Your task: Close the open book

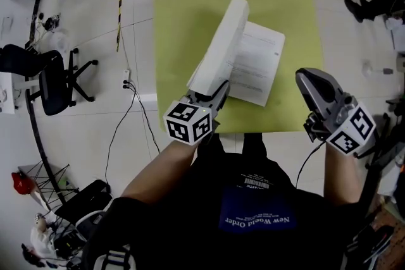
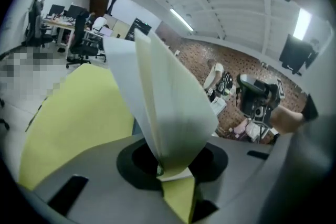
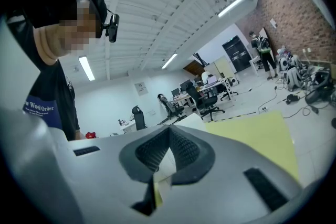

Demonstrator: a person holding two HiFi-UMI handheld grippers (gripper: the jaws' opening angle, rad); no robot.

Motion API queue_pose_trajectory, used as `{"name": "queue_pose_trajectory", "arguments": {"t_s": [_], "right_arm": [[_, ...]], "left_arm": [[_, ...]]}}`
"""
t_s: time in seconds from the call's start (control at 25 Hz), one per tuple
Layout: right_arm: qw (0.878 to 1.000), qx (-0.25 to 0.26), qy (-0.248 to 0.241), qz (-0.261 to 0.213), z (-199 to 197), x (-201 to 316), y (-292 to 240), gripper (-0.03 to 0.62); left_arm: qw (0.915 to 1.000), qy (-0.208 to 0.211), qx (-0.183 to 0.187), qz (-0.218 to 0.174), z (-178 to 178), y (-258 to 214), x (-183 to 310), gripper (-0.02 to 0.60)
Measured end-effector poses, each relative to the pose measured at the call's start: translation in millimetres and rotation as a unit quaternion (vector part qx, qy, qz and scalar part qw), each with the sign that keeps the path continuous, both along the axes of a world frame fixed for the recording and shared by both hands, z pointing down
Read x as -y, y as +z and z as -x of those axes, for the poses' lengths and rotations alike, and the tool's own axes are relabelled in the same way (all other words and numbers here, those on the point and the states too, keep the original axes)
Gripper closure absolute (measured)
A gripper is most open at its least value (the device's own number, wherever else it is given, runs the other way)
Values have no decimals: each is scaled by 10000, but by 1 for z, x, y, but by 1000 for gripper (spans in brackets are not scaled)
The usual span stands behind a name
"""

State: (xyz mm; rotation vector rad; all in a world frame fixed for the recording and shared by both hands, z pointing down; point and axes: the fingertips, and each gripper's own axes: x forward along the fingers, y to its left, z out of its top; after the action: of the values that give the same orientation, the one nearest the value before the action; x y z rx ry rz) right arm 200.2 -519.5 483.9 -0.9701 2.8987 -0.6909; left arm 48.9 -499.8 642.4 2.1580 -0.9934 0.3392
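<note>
The left gripper's [image 2: 170,165] jaws are clamped on the near bottom edge of the book's [image 1: 237,41] left half, a thick sheaf of pages that stands steeply up from the spine and leans toward the right. The right half [image 1: 261,66] lies flat, face up, on the counter [image 1: 180,16], near its front edge. The right gripper [image 1: 310,82] hangs off the counter's right front corner, well apart from the book, jaws together on nothing.

The sheaf looks light but floppy: plain paper with no stiff board showing, so a pinch at one corner will probably let the far end sag or fan. The pages are smooth and may slide against each other, and thin enough to crease. A hold on the outer long edge, near its middle, should carry the sheaf over more evenly. Laying it down onto the flat half seems safer than dropping it. The free right gripper could press the flat half so the book does not skid.
</note>
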Motion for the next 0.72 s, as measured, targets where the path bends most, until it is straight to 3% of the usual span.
{"name": "queue_pose_trajectory", "arguments": {"t_s": [0.12,0.2,0.36,0.48,0.6,0.68,0.72], "right_arm": [[10000,7,75,-37,-14,0,-3,608],[9999,13,120,-51,-20,-1,-3,608],[9998,28,189,-38,-32,-5,0,608],[9997,47,236,-14,-42,-8,2,608],[9996,55,271,14,-43,-9,6,608],[9996,44,286,25,-41,-7,6,608],[9996,37,296,25,-42,-7,7,608]], "left_arm": [[9969,413,669,46,-23,4,-4,480],[9904,743,1162,8,-37,10,-8,479],[9693,1431,1995,-95,-63,27,-15,472],[9480,1928,2530,-32,-81,43,-21,455],[9130,2551,3185,8,-91,59,-29,415],[8722,3138,3752,-93,-93,67,-37,360],[8446,3454,4086,-202,-93,71,-41,328]]}}
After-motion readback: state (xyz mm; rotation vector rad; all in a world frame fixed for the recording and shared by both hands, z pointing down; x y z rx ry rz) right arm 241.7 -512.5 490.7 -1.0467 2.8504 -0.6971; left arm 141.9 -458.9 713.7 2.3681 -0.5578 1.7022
